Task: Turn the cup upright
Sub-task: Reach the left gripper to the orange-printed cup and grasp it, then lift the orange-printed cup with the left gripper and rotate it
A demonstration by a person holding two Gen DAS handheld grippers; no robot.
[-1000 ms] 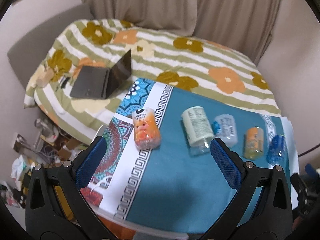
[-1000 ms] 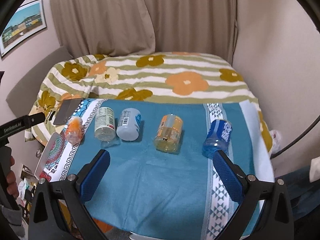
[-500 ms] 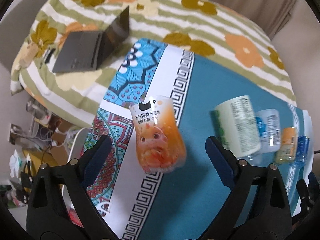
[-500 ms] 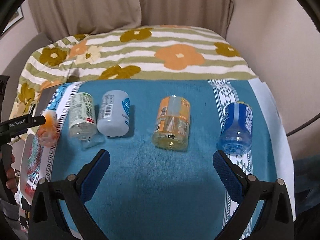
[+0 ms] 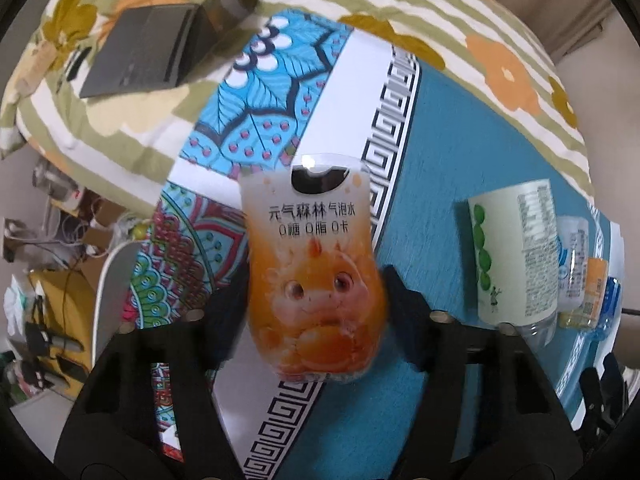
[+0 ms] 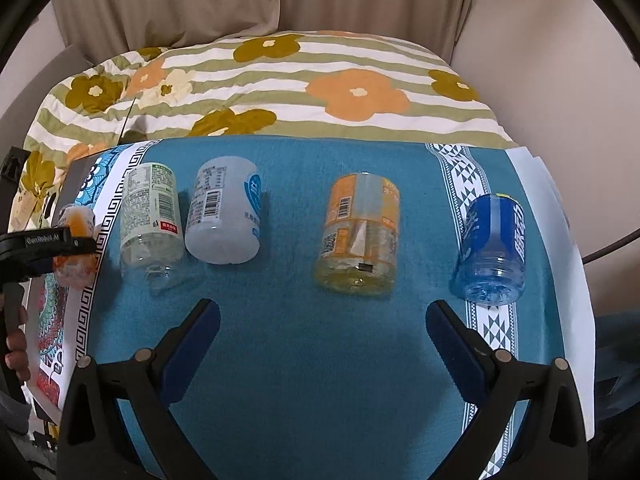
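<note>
While the left tongs (image 5: 316, 304) straddle the lying orange cup (image 5: 314, 272), jaws near its sides but grip unclear, right tongs (image 6: 320, 332) hang open. Next: squeeze, lift, tip it upright on the table (image 6: 300, 380).

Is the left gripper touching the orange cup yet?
Touching. In the left wrist view both fingers of the left gripper press against the sides of the orange cup, no gap showing on either side.

I saw the orange cup (image 5: 316, 276) as thin clear plastic under a glossy printed sleeve, pressed between my left gripper's (image 5: 316, 304) matt black plastic fingers (image 5: 404, 300). The tablecloth (image 6: 304, 344) looked like matt woven cloth, faintly fuzzy. Near its right edge the blue cup (image 6: 492, 252) was shiny see-through plastic, and my right gripper's (image 6: 322, 340) pads (image 6: 452, 340) looked ridged and dull blue.
</note>
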